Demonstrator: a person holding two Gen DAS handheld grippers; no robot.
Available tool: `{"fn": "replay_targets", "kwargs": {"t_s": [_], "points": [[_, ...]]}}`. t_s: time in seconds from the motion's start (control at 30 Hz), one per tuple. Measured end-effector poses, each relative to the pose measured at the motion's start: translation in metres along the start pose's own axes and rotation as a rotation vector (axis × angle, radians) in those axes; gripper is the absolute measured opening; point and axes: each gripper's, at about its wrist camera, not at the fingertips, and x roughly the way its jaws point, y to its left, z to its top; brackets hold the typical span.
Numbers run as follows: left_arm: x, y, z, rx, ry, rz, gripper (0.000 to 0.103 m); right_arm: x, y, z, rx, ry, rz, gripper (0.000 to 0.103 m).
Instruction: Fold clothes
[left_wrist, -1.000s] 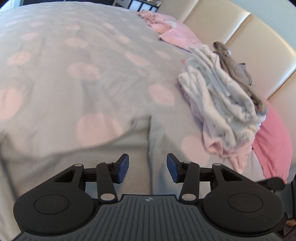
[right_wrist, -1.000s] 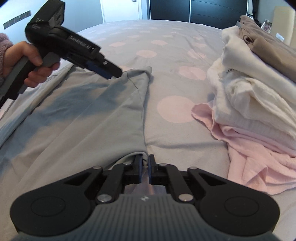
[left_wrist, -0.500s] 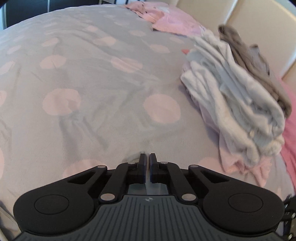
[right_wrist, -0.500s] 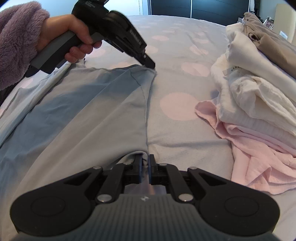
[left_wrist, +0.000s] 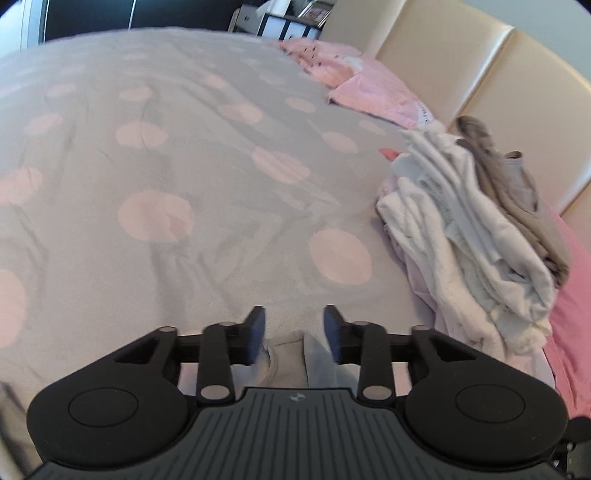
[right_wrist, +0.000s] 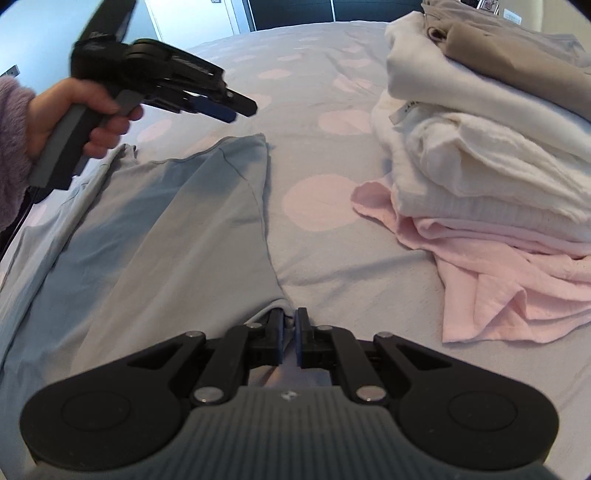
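Right gripper (right_wrist: 290, 334), jaws nearly closed, pinches the near corner of a grey garment (right_wrist: 166, 236) spread flat on the bed (right_wrist: 314, 92); left gripper (left_wrist: 294, 328), jaws just reopened partway, hovers over its far corner, gripping nothing.

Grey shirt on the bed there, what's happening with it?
A person is folding the grey garment on the spotted duvet with a handheld gripper in each hand. The right gripper is shut on the garment's near edge. The left gripper has just opened its jaws and hangs clear above the far corner, nothing held. A pile of white, beige and pink clothes sits to the right.
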Motion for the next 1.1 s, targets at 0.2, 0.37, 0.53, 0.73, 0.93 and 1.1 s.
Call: {"fn": "replay_targets", "kwargs": {"t_s": [0.2, 0.37, 0.53, 0.73, 0.93, 1.1], "points": [[-0.047, -0.030, -0.038, 0.136, 0.027, -0.002, 0.040, -0.022, -0.015, -0.002, 0.035, 0.017, -0.112, 0.001], [-0.082, -0.058, -0.082, 0.170, 0.075, -0.043, 0.040, -0.047, -0.004, -0.006, 0.047, -0.006, -0.075, 0.006], [-0.117, -0.094, -0.123, 0.217, 0.101, -0.072, 0.040, -0.071, 0.027, -0.027, 0.043, 0.001, -0.005, 0.006], [-0.162, -0.125, -0.169, 0.231, 0.071, -0.084, 0.037, -0.099, 0.071, -0.084, -0.011, 0.065, 0.047, 0.007], [-0.192, -0.149, -0.219, 0.244, 0.073, -0.086, 0.037, -0.127, 0.113, -0.157, -0.005, 0.144, 0.066, 0.021], [-0.206, -0.156, -0.248, 0.219, 0.091, -0.054, 0.037, -0.143, 0.121, -0.205, 0.020, 0.201, 0.072, 0.023]]}}
